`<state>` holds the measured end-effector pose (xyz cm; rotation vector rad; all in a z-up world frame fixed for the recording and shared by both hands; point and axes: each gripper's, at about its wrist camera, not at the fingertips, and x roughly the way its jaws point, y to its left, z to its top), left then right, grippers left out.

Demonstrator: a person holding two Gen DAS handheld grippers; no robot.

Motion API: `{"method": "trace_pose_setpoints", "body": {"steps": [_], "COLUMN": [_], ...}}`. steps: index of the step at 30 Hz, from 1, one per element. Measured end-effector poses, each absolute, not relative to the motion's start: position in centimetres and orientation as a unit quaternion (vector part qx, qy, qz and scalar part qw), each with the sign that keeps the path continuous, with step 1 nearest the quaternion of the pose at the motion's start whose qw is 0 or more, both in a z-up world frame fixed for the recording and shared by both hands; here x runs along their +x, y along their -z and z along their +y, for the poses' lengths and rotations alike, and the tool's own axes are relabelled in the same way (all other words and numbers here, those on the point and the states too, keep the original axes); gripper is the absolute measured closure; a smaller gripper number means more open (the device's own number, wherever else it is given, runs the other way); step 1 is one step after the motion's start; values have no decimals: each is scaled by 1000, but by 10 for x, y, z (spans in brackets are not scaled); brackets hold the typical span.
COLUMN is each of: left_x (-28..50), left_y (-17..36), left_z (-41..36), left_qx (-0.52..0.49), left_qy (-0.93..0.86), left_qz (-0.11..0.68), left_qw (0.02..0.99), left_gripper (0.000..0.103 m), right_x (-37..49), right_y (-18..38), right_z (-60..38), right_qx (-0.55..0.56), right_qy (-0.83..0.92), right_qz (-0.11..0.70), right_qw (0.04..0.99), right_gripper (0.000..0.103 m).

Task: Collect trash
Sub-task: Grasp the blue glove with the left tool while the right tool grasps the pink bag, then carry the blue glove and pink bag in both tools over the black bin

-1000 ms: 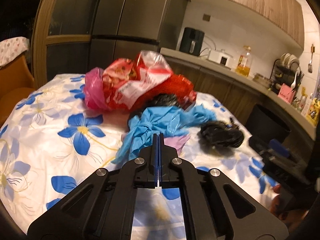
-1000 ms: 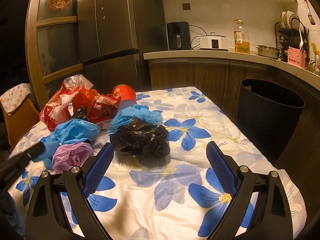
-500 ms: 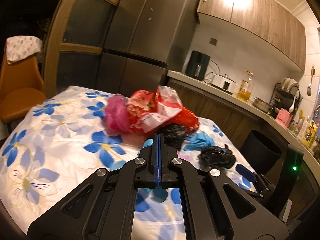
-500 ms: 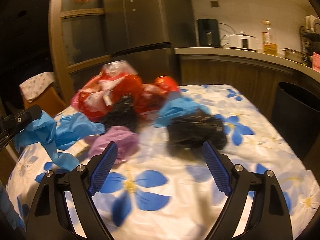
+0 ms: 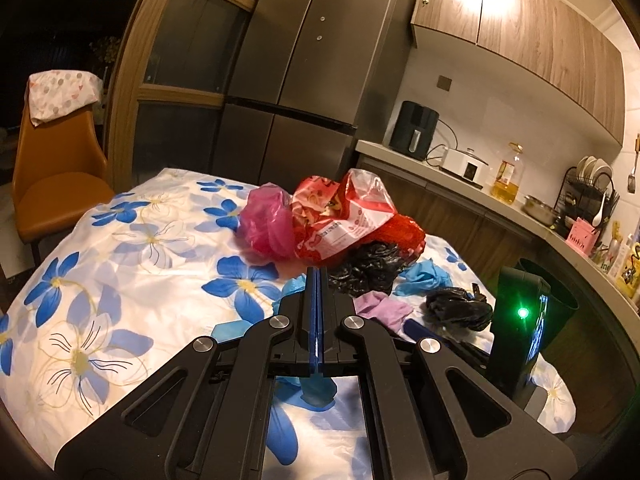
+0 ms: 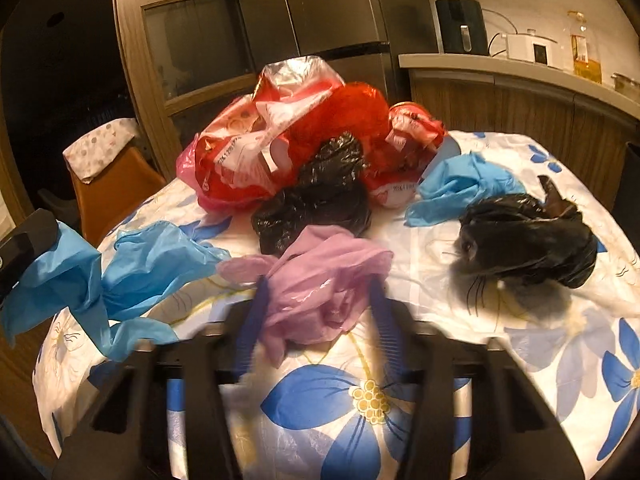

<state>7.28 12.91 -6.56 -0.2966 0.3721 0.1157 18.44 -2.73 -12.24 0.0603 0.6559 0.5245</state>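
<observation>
The table (image 6: 520, 360) with its flowered cloth still carries most of the trash, the red bag pile (image 6: 304, 132) untouched at the back and the bin (image 5: 560, 300) waiting beyond the far edge. The left gripper (image 5: 316, 276) has lifted away, clamped on the blue bag (image 6: 80, 280) now dangling off the table. The right gripper (image 6: 320, 292) has swung in, jaws half-closed around the purple bag (image 6: 320, 280), not yet pinching it.
</observation>
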Motion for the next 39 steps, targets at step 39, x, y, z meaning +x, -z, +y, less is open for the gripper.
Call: {"method": "trace_pose_setpoints", "body": {"steps": [39], "left_x": [136], "left_y": [-8], "left_z": [-81], "left_qx": [-62], "left_qy": [135], "left_qz": [152], "left_qw": [977], "left_gripper": [103], "right_x": [132], "right_y": [25], "right_z": [-281], "right_qx": [81], "right_qy": [-76], "right_qz": [183], "right_qw": [977], "right_gripper": [99]}}
